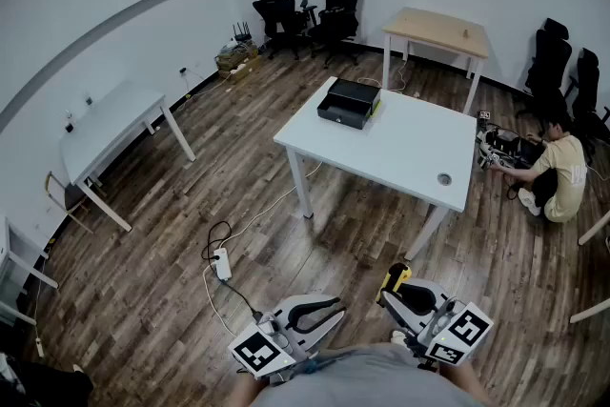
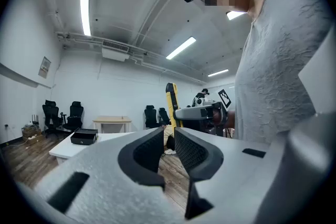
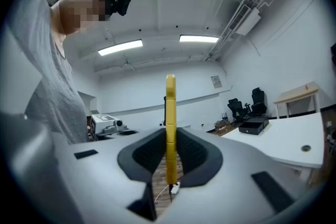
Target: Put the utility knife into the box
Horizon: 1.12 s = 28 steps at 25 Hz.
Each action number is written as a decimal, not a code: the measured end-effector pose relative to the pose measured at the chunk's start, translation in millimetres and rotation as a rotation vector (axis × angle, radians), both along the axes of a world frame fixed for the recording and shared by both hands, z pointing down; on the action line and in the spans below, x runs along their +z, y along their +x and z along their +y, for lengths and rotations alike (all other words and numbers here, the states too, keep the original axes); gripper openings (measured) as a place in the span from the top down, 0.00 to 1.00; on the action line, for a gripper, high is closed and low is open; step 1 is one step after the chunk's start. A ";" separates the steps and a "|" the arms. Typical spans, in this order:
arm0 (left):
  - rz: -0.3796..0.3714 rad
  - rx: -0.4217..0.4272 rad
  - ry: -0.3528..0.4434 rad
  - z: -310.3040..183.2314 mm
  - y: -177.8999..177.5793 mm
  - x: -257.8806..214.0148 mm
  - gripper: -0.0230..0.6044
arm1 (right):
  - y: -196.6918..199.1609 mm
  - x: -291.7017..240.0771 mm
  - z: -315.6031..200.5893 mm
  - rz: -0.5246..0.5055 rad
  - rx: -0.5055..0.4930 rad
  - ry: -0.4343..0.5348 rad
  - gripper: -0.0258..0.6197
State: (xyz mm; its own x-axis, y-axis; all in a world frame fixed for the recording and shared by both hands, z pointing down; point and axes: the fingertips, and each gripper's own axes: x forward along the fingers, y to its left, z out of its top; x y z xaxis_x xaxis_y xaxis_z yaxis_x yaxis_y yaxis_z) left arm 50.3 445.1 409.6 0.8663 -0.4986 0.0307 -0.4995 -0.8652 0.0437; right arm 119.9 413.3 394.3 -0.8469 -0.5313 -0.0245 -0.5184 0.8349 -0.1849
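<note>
Two hand-held grippers held level at waist height over a dark wood-plank floor (image 1: 172,243); the right hand-held gripper (image 1: 396,291) is clenched on the yellow utility knife (image 3: 170,128), which stands on edge between its black pads and rises past the jaw tips. The left hand-held gripper (image 1: 329,312) is released, with a narrow gap between its jaws (image 2: 167,153) and nothing in it; the knife shows just off to its right.

Well ahead of both hand-held grippers stands a white worktop (image 1: 400,148); the black box (image 1: 350,102) sits at its far-left corner, well apart from the knife, and a round cable port (image 1: 444,178) lies near the edge closest to the right hand-held gripper. A white power strip (image 1: 222,264) and its cable lie on the floor just ahead and left of the left hand-held gripper.

Beyond the box, a smaller wood-topped worktop (image 1: 438,31) and black office chairs (image 1: 305,14) line the far wall; a long white desk (image 1: 110,124) stands far left. A person in a yellow shirt (image 1: 562,169) sits on the floor – ahead and right of the right hand-held gripper.
</note>
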 end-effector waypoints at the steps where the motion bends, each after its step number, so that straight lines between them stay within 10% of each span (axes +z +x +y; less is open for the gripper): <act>1: -0.001 0.003 0.003 -0.5 -0.3 0.4 0.85 | -0.2 -1.2 -1.5 -0.001 0.000 0.003 0.85; 28: -0.009 0.012 -0.002 4.1 -2.2 8.2 0.85 | -1.3 -5.7 0.1 -0.038 0.015 0.019 0.85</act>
State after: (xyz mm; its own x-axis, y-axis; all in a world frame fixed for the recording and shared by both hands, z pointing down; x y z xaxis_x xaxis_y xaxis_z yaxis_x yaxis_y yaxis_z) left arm 48.1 449.2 417.8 0.8718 -0.4883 0.0393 -0.4897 -0.8709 0.0414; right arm 118.6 413.5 388.6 -0.8373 -0.5428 -0.0660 -0.5236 0.8307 -0.1890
